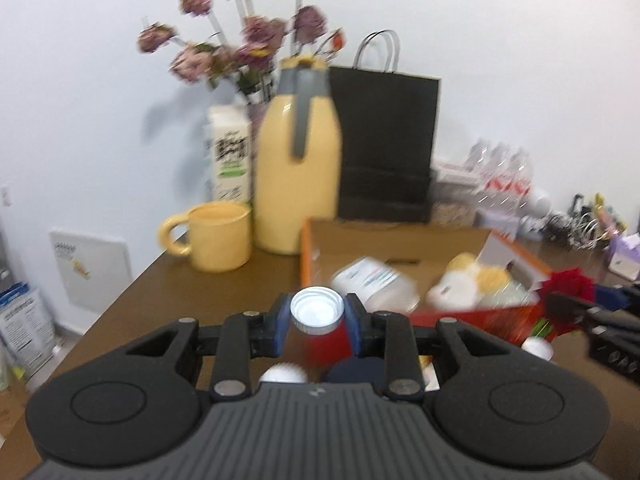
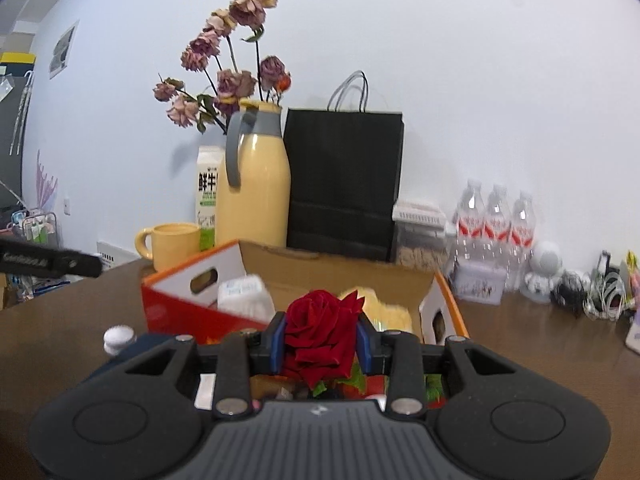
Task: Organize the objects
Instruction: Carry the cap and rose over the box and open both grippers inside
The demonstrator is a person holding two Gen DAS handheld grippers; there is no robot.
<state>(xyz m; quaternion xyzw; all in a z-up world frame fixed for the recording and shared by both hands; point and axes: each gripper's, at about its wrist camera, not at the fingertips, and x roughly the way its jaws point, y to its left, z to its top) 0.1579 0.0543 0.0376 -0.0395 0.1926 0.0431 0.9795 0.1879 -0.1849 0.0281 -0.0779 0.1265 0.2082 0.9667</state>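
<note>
Clamped in the left gripper (image 1: 317,320), a red bottle (image 1: 326,338) risked slipping; the right gripper (image 2: 320,340) pinched a rose (image 2: 322,330) (petals crush easily) above the box (image 2: 188,300).

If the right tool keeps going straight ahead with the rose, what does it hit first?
Probably the orange cardboard box: the right tool, shut on the red rose, points at its near wall or opening, though depth is unclear.
</note>
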